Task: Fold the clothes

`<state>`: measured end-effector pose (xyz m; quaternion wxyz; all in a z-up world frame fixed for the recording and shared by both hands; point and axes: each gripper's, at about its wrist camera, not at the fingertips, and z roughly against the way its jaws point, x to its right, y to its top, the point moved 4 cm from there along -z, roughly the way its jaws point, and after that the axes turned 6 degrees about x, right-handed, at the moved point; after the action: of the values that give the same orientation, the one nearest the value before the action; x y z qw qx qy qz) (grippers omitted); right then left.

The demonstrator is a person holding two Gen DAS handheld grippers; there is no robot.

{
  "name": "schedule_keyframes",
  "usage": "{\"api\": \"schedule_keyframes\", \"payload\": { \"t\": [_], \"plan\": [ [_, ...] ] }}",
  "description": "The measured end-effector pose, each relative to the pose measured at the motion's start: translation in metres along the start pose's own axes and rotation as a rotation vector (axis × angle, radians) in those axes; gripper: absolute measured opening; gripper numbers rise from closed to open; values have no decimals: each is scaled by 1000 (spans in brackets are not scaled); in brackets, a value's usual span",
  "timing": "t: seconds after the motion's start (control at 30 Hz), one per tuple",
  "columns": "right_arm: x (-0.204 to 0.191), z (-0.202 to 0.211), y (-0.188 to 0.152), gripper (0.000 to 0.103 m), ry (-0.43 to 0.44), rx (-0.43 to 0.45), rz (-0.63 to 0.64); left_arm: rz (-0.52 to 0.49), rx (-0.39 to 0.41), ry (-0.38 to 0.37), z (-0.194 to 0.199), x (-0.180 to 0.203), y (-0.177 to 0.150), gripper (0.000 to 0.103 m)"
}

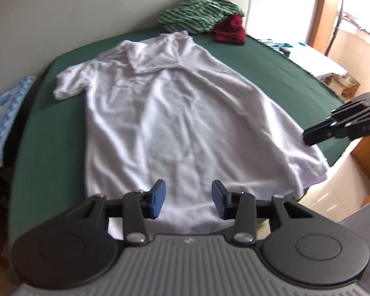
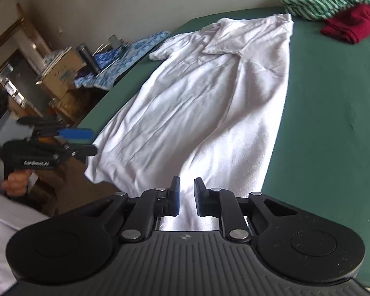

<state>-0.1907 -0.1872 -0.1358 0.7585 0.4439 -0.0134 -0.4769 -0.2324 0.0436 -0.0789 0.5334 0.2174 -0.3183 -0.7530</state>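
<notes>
Since the white shirt [image 1: 175, 113] is light and limp, pinch its hem corners; your left gripper [image 1: 188, 199] gapes empty, your right gripper [image 2: 187, 196] stands narrow, gripping nothing.

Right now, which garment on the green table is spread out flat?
The white shirt; the striped green top and dark red garment lie bunched at the far edge.

I saw the white shirt [image 1: 175, 123] spread flat and creased on the green worktop [image 1: 271, 66], collar far, hem overhanging the near edge; a striped top [image 1: 199, 12] and dark red garment [image 1: 230, 32] lay heaped beyond.
</notes>
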Motion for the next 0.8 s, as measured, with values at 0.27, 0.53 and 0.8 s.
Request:
{"api": "schedule_keyframes", "payload": {
  "t": [0.27,0.53,0.8],
  "plan": [
    [-31,-44,-22,8,46,-77,70,-38,-114,-23,-33,13,-23,34],
    [-5,-51,32,14,-129,92,118,1,-111,9,-25,8,-28,34],
    [-3,-73,43,13,-60,-9,43,71,-155,29,-10,-7,-51,37]
  ]
}}
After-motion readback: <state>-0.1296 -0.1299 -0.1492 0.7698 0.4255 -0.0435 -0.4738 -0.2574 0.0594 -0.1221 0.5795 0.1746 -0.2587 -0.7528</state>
